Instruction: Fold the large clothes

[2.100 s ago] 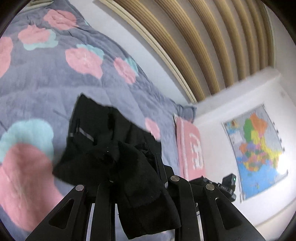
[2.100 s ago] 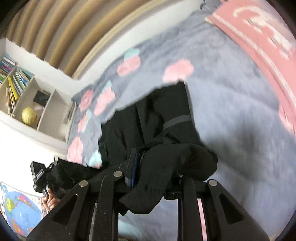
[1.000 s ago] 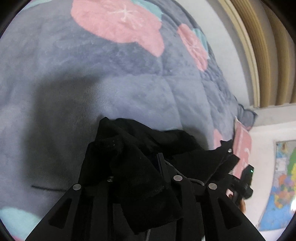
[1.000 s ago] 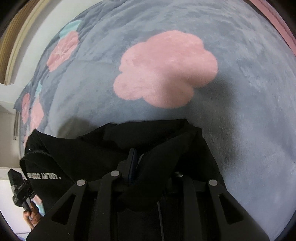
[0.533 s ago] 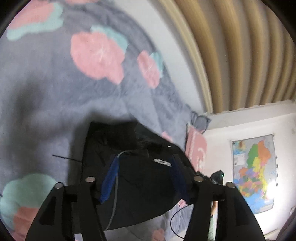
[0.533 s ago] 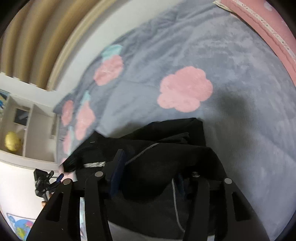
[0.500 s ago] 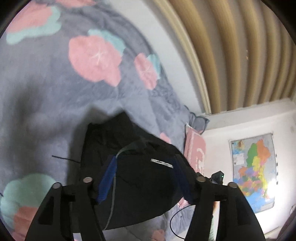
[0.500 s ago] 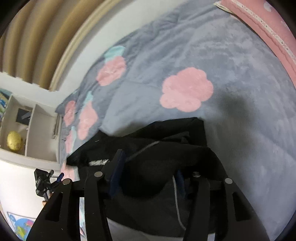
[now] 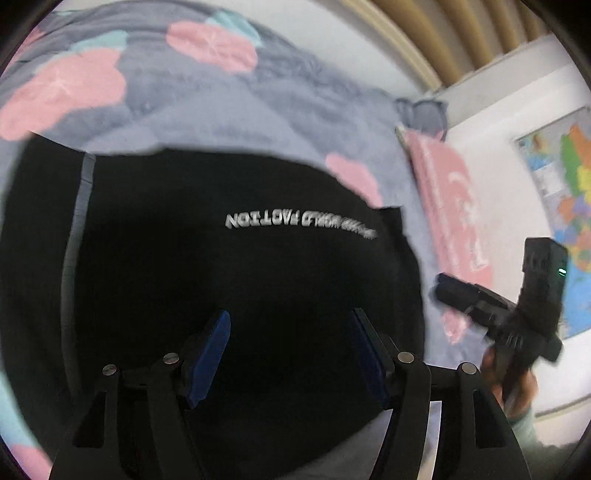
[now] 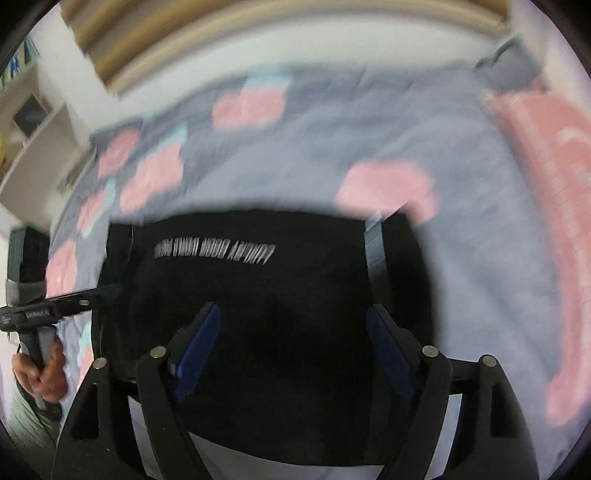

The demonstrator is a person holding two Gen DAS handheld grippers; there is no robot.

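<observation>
A black garment [image 9: 229,266] with white lettering and a grey stripe lies folded flat on the grey flowered blanket [image 9: 207,110]. It also shows in the right wrist view [image 10: 273,295]. My left gripper [image 9: 290,328] is open and empty, held above the garment. My right gripper [image 10: 293,319] is open and empty above the same garment. The right gripper shows at the right edge of the left wrist view [image 9: 480,299], and the left gripper shows at the left edge of the right wrist view [image 10: 74,301]. Both views are blurred by motion.
A pink pillow [image 9: 450,214] lies at the right end of the bed, also in the right wrist view [image 10: 554,155]. A map poster [image 9: 569,192] hangs on the wall. White shelves [image 10: 33,122] stand at the left. A slatted headboard wall [image 10: 258,33] runs behind the bed.
Both grippers opened and let go of the black garment, which now lies folded on the blanket. Both grippers have pulled back and away from it.
</observation>
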